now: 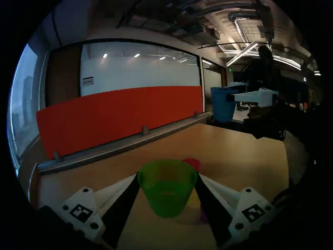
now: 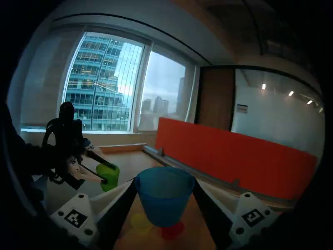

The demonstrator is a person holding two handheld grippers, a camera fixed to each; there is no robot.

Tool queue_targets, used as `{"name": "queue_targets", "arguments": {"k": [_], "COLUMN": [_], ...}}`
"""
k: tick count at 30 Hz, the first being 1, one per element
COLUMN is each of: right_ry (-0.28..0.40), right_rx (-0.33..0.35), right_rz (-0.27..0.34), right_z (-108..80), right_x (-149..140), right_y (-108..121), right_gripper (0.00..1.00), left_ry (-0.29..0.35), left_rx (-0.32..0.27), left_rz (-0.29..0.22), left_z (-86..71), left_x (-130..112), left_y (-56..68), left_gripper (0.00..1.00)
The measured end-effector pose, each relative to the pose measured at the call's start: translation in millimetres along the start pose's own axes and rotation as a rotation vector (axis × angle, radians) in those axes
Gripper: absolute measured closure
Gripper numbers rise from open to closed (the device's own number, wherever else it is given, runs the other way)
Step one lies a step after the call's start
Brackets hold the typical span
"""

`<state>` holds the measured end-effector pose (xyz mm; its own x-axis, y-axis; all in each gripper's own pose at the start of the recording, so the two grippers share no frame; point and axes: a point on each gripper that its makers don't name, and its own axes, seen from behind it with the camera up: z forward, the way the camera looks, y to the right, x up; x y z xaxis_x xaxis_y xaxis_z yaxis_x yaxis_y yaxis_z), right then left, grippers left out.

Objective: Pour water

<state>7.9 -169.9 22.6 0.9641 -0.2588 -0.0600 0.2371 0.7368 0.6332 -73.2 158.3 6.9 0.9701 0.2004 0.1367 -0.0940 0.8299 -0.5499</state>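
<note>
The left gripper (image 1: 167, 180) pinches an upright green cup (image 1: 167, 196) between both fingers, above a wooden table (image 1: 233, 154). The right gripper (image 2: 164, 186) likewise clamps an upright blue cup (image 2: 163, 204), held over a yellow cup (image 2: 140, 221) and a red cup (image 2: 172, 230) standing close together on the tabletop. The two held cups are apart. An orange partition (image 1: 125, 112) lines the table's far edge. Whether either cup holds water cannot be told.

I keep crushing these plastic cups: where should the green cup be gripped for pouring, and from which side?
Its mid-wall, from the side, as the left gripper has the green cup: it is upright and tapers downward, so a grip below the rim holds without blocking the mouth.
</note>
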Motion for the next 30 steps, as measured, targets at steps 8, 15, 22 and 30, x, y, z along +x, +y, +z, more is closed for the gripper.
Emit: {"name": "queue_targets", "arguments": {"k": [8, 15, 22, 30], "right_ry": [-0.047, -0.099, -0.155, -0.222], "right_rx": [0.026, 0.051, 0.074, 0.102], "right_rz": [0.016, 0.043, 0.054, 0.057], "right_z": [2.0, 5.1, 7.7, 9.4], "right_x": [-27, -53, -79, -110], "right_y": [-1, -2, -3, -7], "right_gripper": [0.05, 0.05, 0.05, 0.05], "left_ry": [-0.042, -0.087, -0.143, -0.219], "left_rx": [-0.011, -0.013, -0.025, -0.048], "left_rz": [0.010, 0.009, 0.018, 0.033], "left_z": [6.1, 10.1, 13.4, 15.8], "left_x": [-13, -27, -43, -69], "left_y": [0.8, -3.0, -1.3, 3.4], "left_gripper": [0.11, 0.11, 0.11, 0.11]}}
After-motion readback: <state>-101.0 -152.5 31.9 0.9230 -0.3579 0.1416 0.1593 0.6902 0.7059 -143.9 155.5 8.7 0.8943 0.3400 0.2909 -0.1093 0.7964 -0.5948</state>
